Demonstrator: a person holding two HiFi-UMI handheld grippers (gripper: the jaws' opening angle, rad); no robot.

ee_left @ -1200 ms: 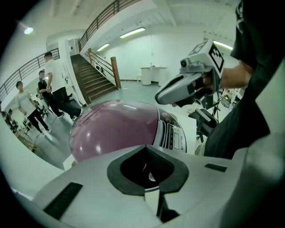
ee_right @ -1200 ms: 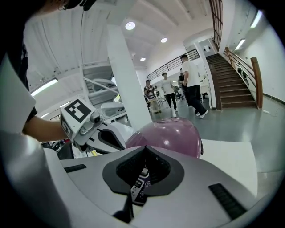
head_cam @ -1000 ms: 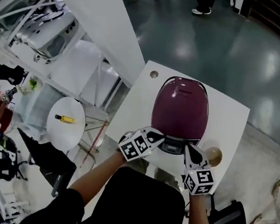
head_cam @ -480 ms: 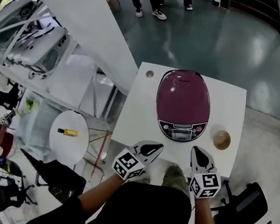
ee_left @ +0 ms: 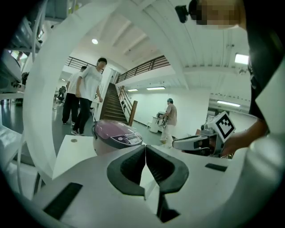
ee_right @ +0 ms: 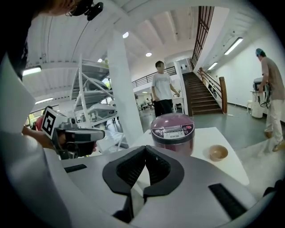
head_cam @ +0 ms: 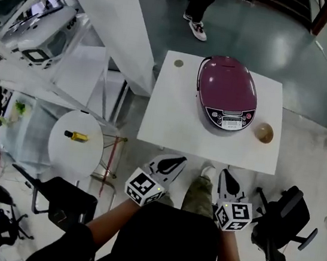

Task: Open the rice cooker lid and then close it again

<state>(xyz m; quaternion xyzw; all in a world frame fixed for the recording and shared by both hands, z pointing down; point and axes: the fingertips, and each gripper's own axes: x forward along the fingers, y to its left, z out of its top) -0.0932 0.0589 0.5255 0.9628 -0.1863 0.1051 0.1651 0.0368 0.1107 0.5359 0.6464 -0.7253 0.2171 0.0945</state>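
The maroon rice cooker (head_cam: 225, 96) stands with its lid down on the square white table (head_cam: 171, 122), control panel facing me; it also shows as the rice cooker (ee_left: 115, 135) in the left gripper view and as the rice cooker (ee_right: 173, 130) in the right gripper view. My left gripper (head_cam: 177, 159) and right gripper (head_cam: 225, 173) are both shut and empty, held off the table's near edge, well short of the cooker. The jaws meet tip to tip at the left gripper (ee_left: 145, 147) and at the right gripper (ee_right: 145, 148).
A small wooden bowl (head_cam: 264, 132) sits right of the cooker. A round white side table (head_cam: 77, 145) with a yellow object stands to the left, black chairs (head_cam: 281, 219) beside me. People walk beyond the table near a staircase (ee_right: 202, 95).
Both grippers have pulled back from the cooker's front, past the table's near edge. I have stepped away, so the table and cooker now lie farther off.
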